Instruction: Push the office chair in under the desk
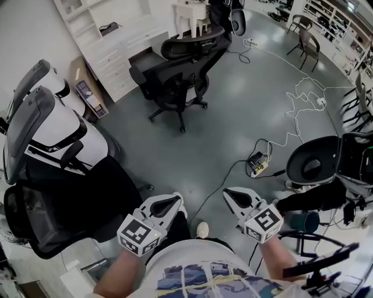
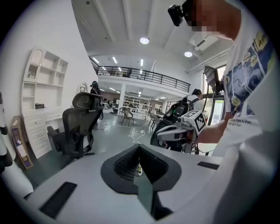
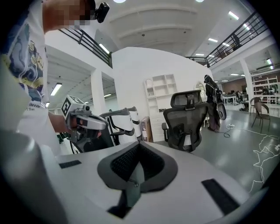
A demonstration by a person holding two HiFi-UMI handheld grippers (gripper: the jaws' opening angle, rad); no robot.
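The black office chair (image 1: 178, 73) stands on the grey floor, pulled out from the white desk (image 1: 125, 42) with its shelves at the back left. It also shows in the left gripper view (image 2: 78, 127) and the right gripper view (image 3: 187, 120). Both grippers are held low in front of the person, far from the chair. My left gripper (image 1: 173, 201) (image 2: 139, 147) is shut with nothing in it. My right gripper (image 1: 232, 197) (image 3: 139, 145) is likewise shut and empty. Each gripper view shows the other gripper beside it.
Two white-and-black chairs (image 1: 49, 125) and a black mesh chair (image 1: 32, 218) crowd the left. A power strip (image 1: 258, 167) with trailing white cables lies on the floor to the right, next to another black chair (image 1: 315, 163). A small white table (image 1: 191, 13) stands behind the office chair.
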